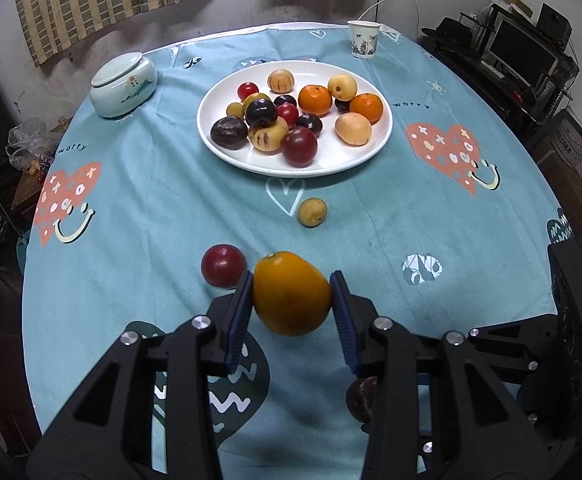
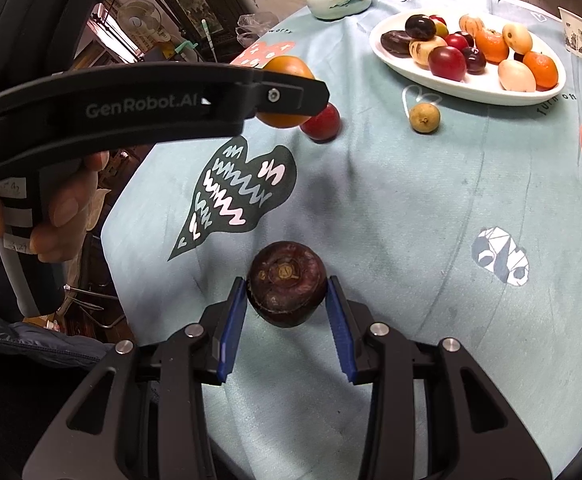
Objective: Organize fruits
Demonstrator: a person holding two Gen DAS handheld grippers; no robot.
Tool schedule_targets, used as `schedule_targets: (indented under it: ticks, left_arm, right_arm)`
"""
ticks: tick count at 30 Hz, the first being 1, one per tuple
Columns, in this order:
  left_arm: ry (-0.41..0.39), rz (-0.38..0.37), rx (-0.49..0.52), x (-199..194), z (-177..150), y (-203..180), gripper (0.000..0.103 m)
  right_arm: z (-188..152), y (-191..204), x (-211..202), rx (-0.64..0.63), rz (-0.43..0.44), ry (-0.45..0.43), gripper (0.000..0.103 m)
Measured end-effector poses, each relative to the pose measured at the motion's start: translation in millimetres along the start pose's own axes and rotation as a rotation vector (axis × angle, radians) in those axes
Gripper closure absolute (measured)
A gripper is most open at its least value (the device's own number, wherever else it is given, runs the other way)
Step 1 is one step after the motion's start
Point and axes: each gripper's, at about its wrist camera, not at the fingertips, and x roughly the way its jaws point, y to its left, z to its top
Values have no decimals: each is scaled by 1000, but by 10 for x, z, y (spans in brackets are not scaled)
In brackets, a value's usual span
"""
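Note:
My left gripper (image 1: 292,294) is shut on an orange fruit (image 1: 291,294) and holds it above the cloth; the fruit also shows in the right wrist view (image 2: 287,65). My right gripper (image 2: 287,292) is shut on a dark brown-purple fruit (image 2: 287,282), whose edge shows in the left wrist view (image 1: 361,398). A red plum (image 1: 223,265) and a small tan fruit (image 1: 312,211) lie loose on the cloth. The white plate (image 1: 343,156) beyond holds several fruits; in the right wrist view the plate (image 2: 471,92) is at the far right.
A round table has a teal patterned cloth (image 1: 391,216). A lidded ceramic jar (image 1: 123,84) stands at the far left, a paper cup (image 1: 364,39) behind the plate. The table edge drops off left and right, with clutter and shelves beyond.

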Motion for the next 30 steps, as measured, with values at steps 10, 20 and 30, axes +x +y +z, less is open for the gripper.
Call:
schedule_targets:
  ticks: [10,20,30]
  left_arm:
    - [1,-1,0,9,1,4,64]
    - [46,-19,17,188,22,-34,64]
    - [-49,-44,-5,125,647,105,64]
  right_arm:
    - [0,-2,-8,-1,0,-1,62]
    - [-43,-99,60,28,7,27,62]
    - [535,-432,-451,20,-56,-136,62]
